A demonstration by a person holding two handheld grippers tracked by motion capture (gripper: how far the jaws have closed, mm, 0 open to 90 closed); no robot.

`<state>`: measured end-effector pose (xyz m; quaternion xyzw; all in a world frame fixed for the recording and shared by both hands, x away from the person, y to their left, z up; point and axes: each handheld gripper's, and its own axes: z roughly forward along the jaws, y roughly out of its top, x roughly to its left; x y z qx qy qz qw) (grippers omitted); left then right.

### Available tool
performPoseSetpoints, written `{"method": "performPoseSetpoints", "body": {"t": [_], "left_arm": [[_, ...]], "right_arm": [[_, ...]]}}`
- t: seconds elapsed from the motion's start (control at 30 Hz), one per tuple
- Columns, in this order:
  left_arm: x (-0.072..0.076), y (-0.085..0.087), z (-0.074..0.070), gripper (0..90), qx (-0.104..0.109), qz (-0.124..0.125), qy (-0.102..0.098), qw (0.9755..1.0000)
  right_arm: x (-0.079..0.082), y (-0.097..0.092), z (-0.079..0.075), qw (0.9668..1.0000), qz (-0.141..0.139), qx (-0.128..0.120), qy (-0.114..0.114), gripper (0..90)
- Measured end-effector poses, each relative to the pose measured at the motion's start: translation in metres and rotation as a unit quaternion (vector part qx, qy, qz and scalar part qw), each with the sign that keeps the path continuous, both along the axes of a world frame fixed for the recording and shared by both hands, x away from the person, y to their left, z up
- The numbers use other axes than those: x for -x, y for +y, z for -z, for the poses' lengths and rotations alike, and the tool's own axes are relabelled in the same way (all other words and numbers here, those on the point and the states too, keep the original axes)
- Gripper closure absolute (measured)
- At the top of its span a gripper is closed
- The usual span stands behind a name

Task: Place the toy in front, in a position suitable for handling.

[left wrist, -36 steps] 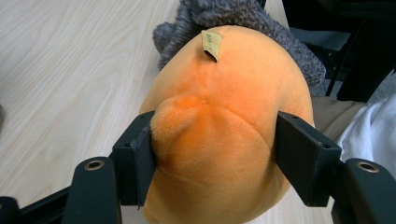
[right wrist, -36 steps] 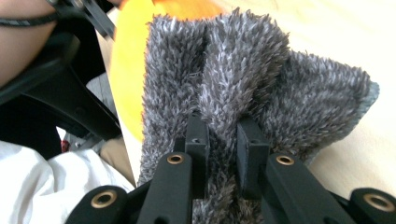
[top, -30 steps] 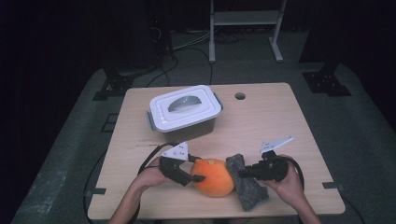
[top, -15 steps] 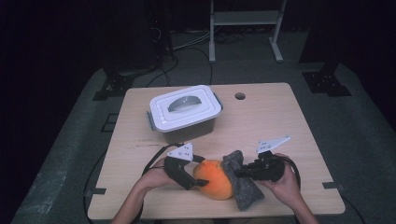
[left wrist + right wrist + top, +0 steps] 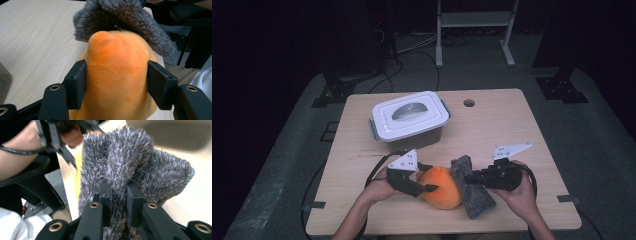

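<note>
Since a second ago, the left gripper has been moved onto the soft round orange plush toy; its jaws have just been closing, and the toy is now squeezed between them. Everything is carried by the pale wooden desk. Behind stands the grey plastic box with a white lid. The fuzzy grey cloth lies touching the toy's right side, near the front edge. The right gripper is clamped tight on a fold of it.

The lidded white box blocks the desk at back left; the right half and far edge lie open for passing.
</note>
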<state>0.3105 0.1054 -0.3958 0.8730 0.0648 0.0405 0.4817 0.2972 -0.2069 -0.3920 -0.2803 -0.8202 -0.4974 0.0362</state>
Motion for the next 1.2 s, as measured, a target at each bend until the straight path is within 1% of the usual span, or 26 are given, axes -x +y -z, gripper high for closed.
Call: {"method": "performPoseSetpoints", "body": {"t": [0.03,0.07,0.13,0.17,0.23,0.27,0.3,0.37,0.43,0.5,0.57,0.6,0.67,0.7,0.77,0.8,0.9,0.93,0.97,1.0,1.03,1.07,1.1,1.13,1.17,1.2], "left_arm": [[0.002,-0.002,-0.001,38.1,-0.005,0.002,-0.006,1.0000],[0.004,-0.005,0.000,38.1,-0.004,0.004,-0.008,0.9999],[0.004,-0.007,0.001,38.1,-0.015,0.005,-0.012,0.9998],[0.003,-0.006,0.002,38.1,-0.015,0.005,-0.010,0.9998],[0.002,-0.004,0.002,38.2,-0.012,0.002,-0.006,0.9999],[0.001,-0.003,0.001,38.2,-0.011,0.000,-0.009,0.9999],[0.001,-0.002,0.000,38.4,-0.006,-0.002,-0.009,0.9999],[0.001,0.000,-0.003,38.6,-0.002,-0.005,-0.012,0.9999],[0.002,0.001,-0.006,38.9,0.005,-0.007,-0.017,0.9998],[0.004,-0.001,-0.010,39.1,0.002,-0.010,-0.024,0.9997],[0.007,-0.004,-0.011,39.2,-0.003,-0.007,-0.030,0.9995],[0.007,-0.007,-0.010,39.2,-0.005,-0.005,-0.032,0.9995],[0.009,-0.010,-0.010,39.0,-0.006,-0.004,-0.034,0.9994],[0.009,-0.011,-0.011,38.6,-0.005,-0.001,-0.035,0.9994],[0.010,-0.012,-0.009,35.8,-0.006,0.003,-0.033,0.9994],[0.009,-0.012,-0.009,33.2,-0.005,0.005,-0.032,0.9995],[0.006,-0.008,-0.009,24.2,0.005,0.004,-0.017,0.9998],[0.004,-0.007,-0.009,20.2,0.004,0.002,-0.011,0.9999],[0.003,-0.004,-0.007,18.2,0.003,0.002,-0.007,1.0000],[0.002,-0.003,-0.006,18.3,0.001,0.003,-0.004,1.0000],[0.001,-0.001,-0.003,19.3,0.001,0.001,0.001,1.0000],[0.000,0.000,-0.002,21.9,0.003,0.002,0.004,1.0000],[0.000,0.001,-0.001,24.3,0.004,0.005,0.004,1.0000],[0.001,0.001,-0.001,29.6,0.005,0.006,0.000,1.0000],[0.001,0.001,-0.002,32.6,0.007,0.001,-0.003,1.0000],[0.001,0.002,-0.003,35.7,0.007,-0.002,-0.003,1.0000]], "right_arm": [[0.002,0.004,-0.003,1.0000,-0.003,-0.006,-0.007,77.0],[0.003,0.008,-0.006,0.9999,-0.008,-0.006,-0.012,77.0],[0.005,0.016,-0.005,0.9997,-0.014,0.010,-0.017,77.0],[0.004,0.018,-0.002,0.9996,-0.015,0.017,-0.017,77.0],[0.002,0.016,0.004,0.9998,-0.015,0.010,-0.004,77.1],[0.002,0.015,0.006,0.9998,-0.015,0.012,-0.001,77.1],[0.001,0.013,0.009,0.9998,-0.012,0.017,0.002,77.1],[0.000,0.011,0.015,0.9994,-0.010,0.031,0.010,77.1],[-0.001,0.009,0.017,0.9991,-0.007,0.039,0.015,77.0],[0.001,0.009,0.012,0.9996,-0.003,0.027,0.003,77.0],[0.002,0.010,0.003,0.9999,0.000,-0.002,-0.012,77.0],[0.003,0.011,-0.001,0.9998,0.000,-0.010,-0.020,77.0],[0.006,0.016,-0.005,0.9993,-0.001,-0.015,-0.034,76.9],[0.006,0.018,-0.005,0.9994,-0.005,-0.011,-0.034,76.9],[0.006,0.021,0.001,0.9995,-0.009,0.005,-0.028,77.0],[0.005,0.021,0.004,0.9997,-0.011,0.007,-0.022,77.0],[0.003,0.019,0.010,0.9998,-0.014,0.014,-0.009,77.0],[0.003,0.018,0.012,0.9998,-0.013,0.016,-0.006,77.0],[0.002,0.017,0.014,0.9998,-0.014,0.015,-0.001,77.0],[0.001,0.015,0.016,0.9998,-0.014,0.013,0.006,77.0],[0.001,0.013,0.016,0.9998,-0.013,0.015,0.008,76.9],[0.000,0.012,0.017,0.9997,-0.012,0.019,0.012,77.0],[-0.001,0.011,0.019,0.9995,-0.011,0.025,0.016,76.9],[-0.001,0.010,0.021,0.9993,-0.013,0.028,0.024,76.9],[-0.002,0.009,0.022,0.9991,-0.013,0.029,0.028,76.8],[-0.002,0.007,0.022,0.9990,-0.009,0.035,0.027,76.8]]}}
